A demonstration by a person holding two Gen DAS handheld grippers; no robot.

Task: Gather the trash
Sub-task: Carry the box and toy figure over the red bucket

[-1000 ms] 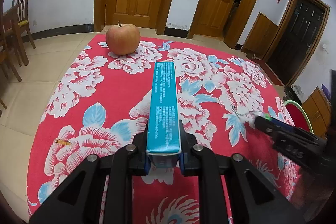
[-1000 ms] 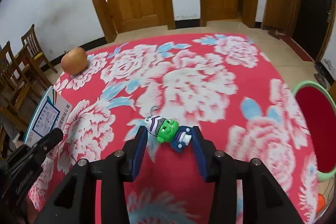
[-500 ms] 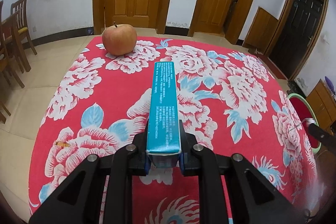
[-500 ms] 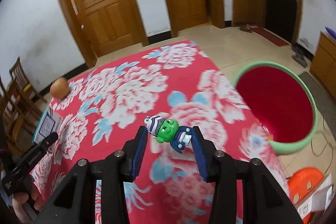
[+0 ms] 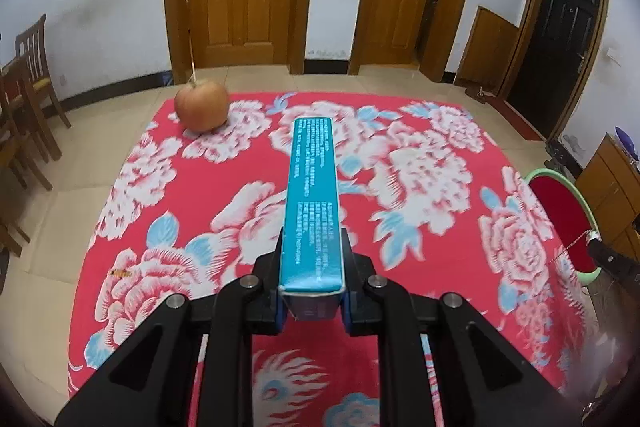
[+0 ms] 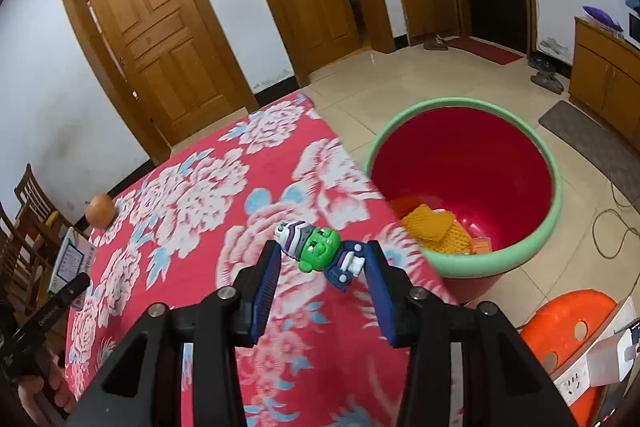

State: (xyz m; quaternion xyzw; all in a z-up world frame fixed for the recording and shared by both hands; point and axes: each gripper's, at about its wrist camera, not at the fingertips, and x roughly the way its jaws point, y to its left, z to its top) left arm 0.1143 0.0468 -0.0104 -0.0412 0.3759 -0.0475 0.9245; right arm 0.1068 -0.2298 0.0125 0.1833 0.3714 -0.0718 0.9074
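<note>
The left gripper [image 5: 312,301] has its fingers [image 5: 269,309] drawn in narrow and clamped on the near end of a long teal box [image 5: 313,203]. The box runs straight out ahead from between the fingers, its long axis in line with them and its far end pointing toward the far edge of the bench [image 5: 224,187] with the red flowered cloth. A narrow printed face of the box is turned up. An apple [image 5: 201,104] sits on the cloth well beyond the box's far end and off to the left of the fingers.

The right gripper [image 6: 322,265] holds a small toy figure [image 6: 320,253] with a green head, striped cap and blue body. It lies crosswise between the fingers [image 6: 267,281], spanning the gap at their tips: the cap touches the left finger, the blue feet touch the right one, and its long axis slopes slightly down toward the right. The fingers stand at a middling width, closed on the toy. Ahead and to the right of them, on the floor just beside the bench's edge, stands a red tub with a green rim [image 6: 496,261]; a yellow knitted cloth [image 6: 436,227] lies in it.
</note>
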